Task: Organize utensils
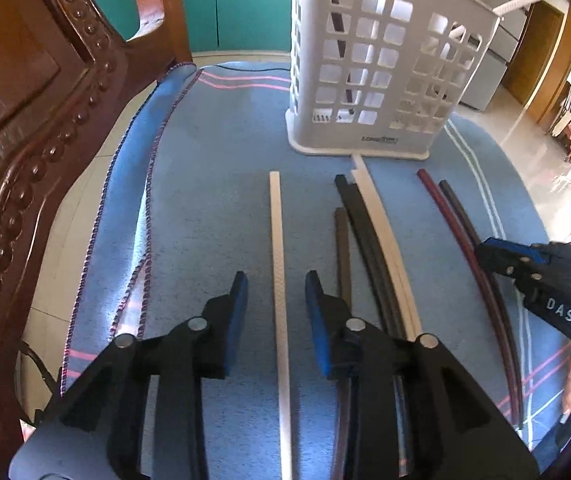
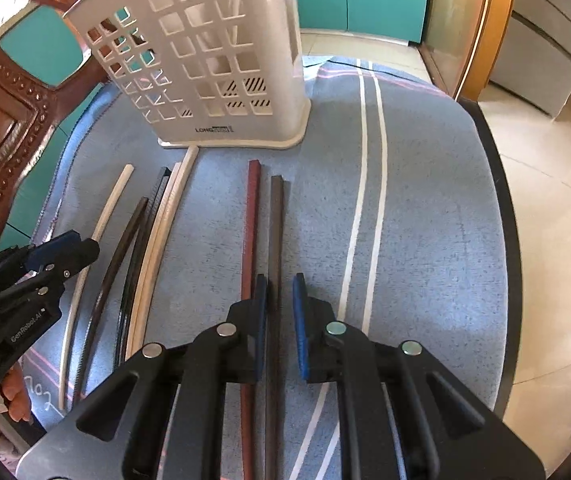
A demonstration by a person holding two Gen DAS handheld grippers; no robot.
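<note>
Several chopsticks lie side by side on a blue cloth (image 1: 213,184) in front of a white perforated utensil holder (image 1: 381,64). My left gripper (image 1: 276,284) is open, its fingers on either side of a lone white chopstick (image 1: 278,240). To its right lie black and white chopsticks (image 1: 365,224), then a dark red one (image 1: 457,232). In the right wrist view my right gripper (image 2: 279,284) is open around a dark brown chopstick (image 2: 275,232), with the red chopstick (image 2: 251,216) just left of it. The holder (image 2: 213,52) has a few sticks inside.
A carved wooden chair back (image 1: 25,128) stands close on the left. The table's right edge (image 2: 501,208) drops to a tiled floor. Teal cabinets (image 1: 237,4) stand behind. A black cable (image 1: 245,67) lies along the far edge of the cloth.
</note>
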